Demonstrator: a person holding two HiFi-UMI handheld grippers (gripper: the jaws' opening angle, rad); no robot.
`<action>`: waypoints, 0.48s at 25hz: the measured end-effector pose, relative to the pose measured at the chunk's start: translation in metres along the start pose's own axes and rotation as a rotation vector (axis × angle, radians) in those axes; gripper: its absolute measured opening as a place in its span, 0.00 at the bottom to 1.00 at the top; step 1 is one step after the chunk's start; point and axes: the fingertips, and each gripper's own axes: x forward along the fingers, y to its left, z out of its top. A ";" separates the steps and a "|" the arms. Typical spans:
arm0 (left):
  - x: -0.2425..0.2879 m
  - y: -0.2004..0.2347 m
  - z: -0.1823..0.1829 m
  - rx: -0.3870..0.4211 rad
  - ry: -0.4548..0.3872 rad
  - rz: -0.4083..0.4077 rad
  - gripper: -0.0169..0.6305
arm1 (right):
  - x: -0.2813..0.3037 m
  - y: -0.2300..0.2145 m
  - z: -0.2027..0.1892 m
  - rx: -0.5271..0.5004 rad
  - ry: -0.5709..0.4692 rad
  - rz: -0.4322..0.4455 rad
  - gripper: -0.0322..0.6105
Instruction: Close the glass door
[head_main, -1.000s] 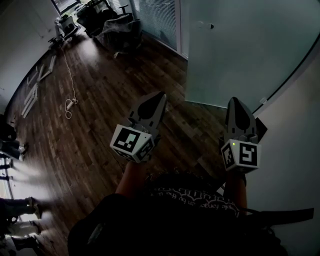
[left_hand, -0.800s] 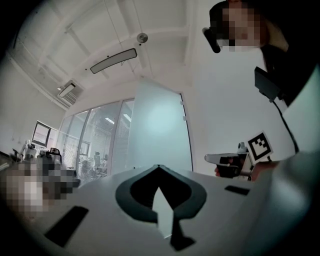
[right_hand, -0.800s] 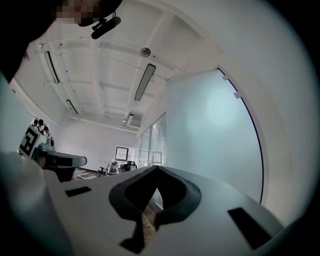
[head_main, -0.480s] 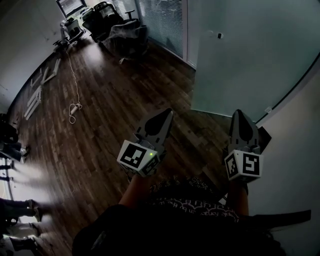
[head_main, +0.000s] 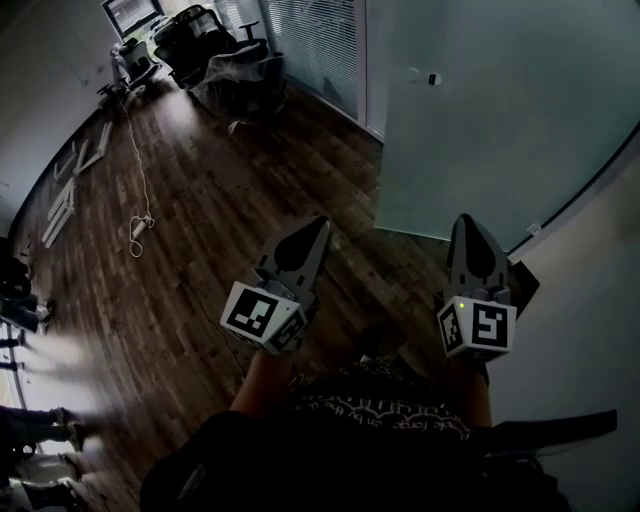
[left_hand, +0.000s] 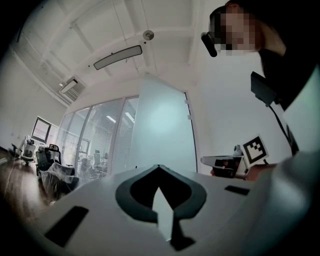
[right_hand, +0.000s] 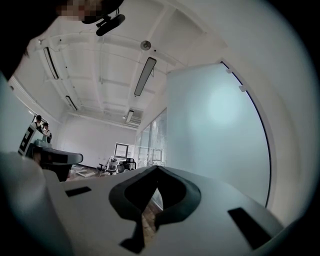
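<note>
Currently both grippers are held out ahead of the person, above a dark wooden floor (head_main: 200, 260).

Left gripper (head_main: 314, 228): jaws fully together. Its own view shows the tips (left_hand: 158, 167) meeting, with nothing between them. It grips nothing.

Right gripper (head_main: 467, 226): jaws likewise closed tip to tip (right_hand: 156, 168), and empty.

Glass door (head_main: 490, 120): a frosted pale-green panel, standing upright ahead of the grippers and to the right. Neither gripper touches it. In the head view the right gripper's tip lies just short of the door's bottom edge, while the left gripper sits further left, over bare floor. A small dark fitting (head_main: 432, 78) sits on the panel near its left edge. The same panel fills the middle of the left gripper view (left_hand: 162, 135) and the right half of the right gripper view (right_hand: 215, 130).

White wall (head_main: 600, 300) lies right of the door, with a dark curved strip between the two.

Glass partition with blinds (head_main: 315, 45) runs left of the door. Office chairs under plastic wrap (head_main: 235, 70) stand at its foot.

A pale cable (head_main: 140, 190) trails across the floor at far left, well apart from both grippers.

Long ceiling lamp (left_hand: 117, 56), unlit.
</note>
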 end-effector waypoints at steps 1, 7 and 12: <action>0.009 0.005 0.002 0.002 -0.006 -0.001 0.03 | 0.010 -0.003 -0.001 -0.003 -0.001 0.002 0.05; 0.064 0.036 0.001 0.017 0.008 0.008 0.03 | 0.074 -0.028 -0.002 -0.008 -0.017 0.012 0.05; 0.098 0.055 0.000 0.005 0.004 0.000 0.03 | 0.112 -0.041 -0.003 -0.013 -0.017 0.018 0.05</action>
